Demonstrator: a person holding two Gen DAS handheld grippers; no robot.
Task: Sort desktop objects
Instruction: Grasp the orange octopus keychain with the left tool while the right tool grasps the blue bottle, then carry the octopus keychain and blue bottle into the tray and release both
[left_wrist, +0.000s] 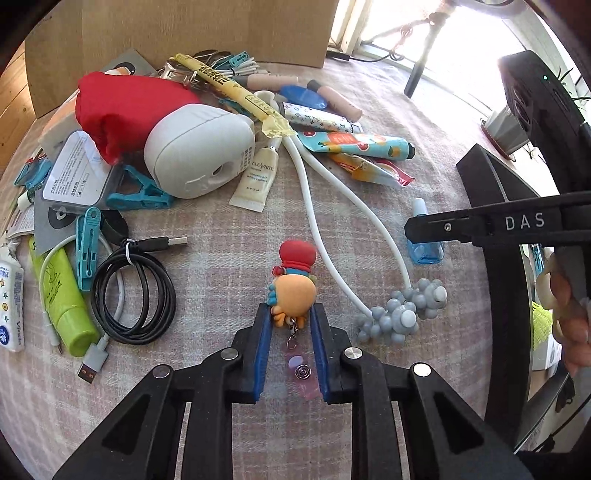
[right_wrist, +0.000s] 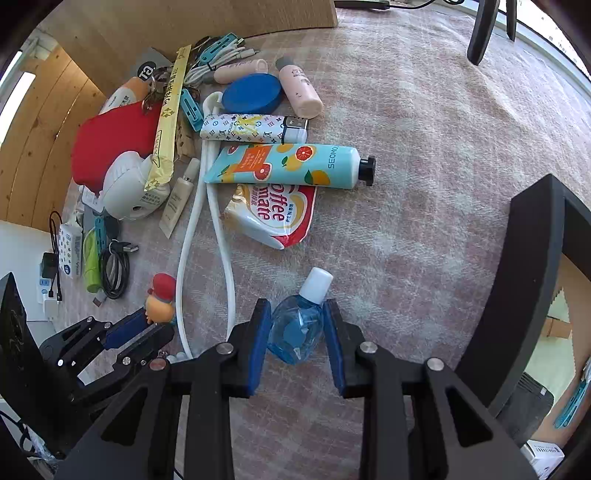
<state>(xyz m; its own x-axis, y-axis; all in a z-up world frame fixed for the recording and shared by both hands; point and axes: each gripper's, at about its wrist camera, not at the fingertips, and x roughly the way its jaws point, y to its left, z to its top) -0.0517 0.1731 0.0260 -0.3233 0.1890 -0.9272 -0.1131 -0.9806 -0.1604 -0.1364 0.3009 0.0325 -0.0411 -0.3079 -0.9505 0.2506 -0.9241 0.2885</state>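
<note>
Bench: a bench (right_wrist: 424, 155) under a pink plaid cloth; the far-left part is heaped with clutter, the near and right part lies open.
Black frame: a dark stand (right_wrist: 517, 277) rises at the right edge of my right view, the one hard edge near my right hand.
Pile: a red cloth (left_wrist: 125, 99), a white rounded case (left_wrist: 199, 147), a citrus-print tube (right_wrist: 288, 164), a Coffee mate sachet (right_wrist: 273, 214), and a coiled black USB cable (left_wrist: 133, 295) at the left, all well apart from both grips.
White cords: two white cords (left_wrist: 310, 206) run from the pile toward me and end in grey bobbled plugs (left_wrist: 402, 310), just right of my left fingers.
My right fingers: my right fingers (right_wrist: 297, 325) have closed narrow on the blue dropper bottle (right_wrist: 295, 328), both blue pads on its flanks. Its white cap points away from me, so its long axis runs along my fingers.
My left fingers: my left fingers (left_wrist: 291, 321) are narrow around the lower end of the cartoon keychain figure (left_wrist: 293, 284), pads against its orange body. Its red cap points away, and its clip and clear strap (left_wrist: 301, 365) trail back between the pads.
Coming move, as I judge it: both things look gripped, so each lifts straight up first. The bottle has free cloth to the right; the figure must clear the cord beside it.
</note>
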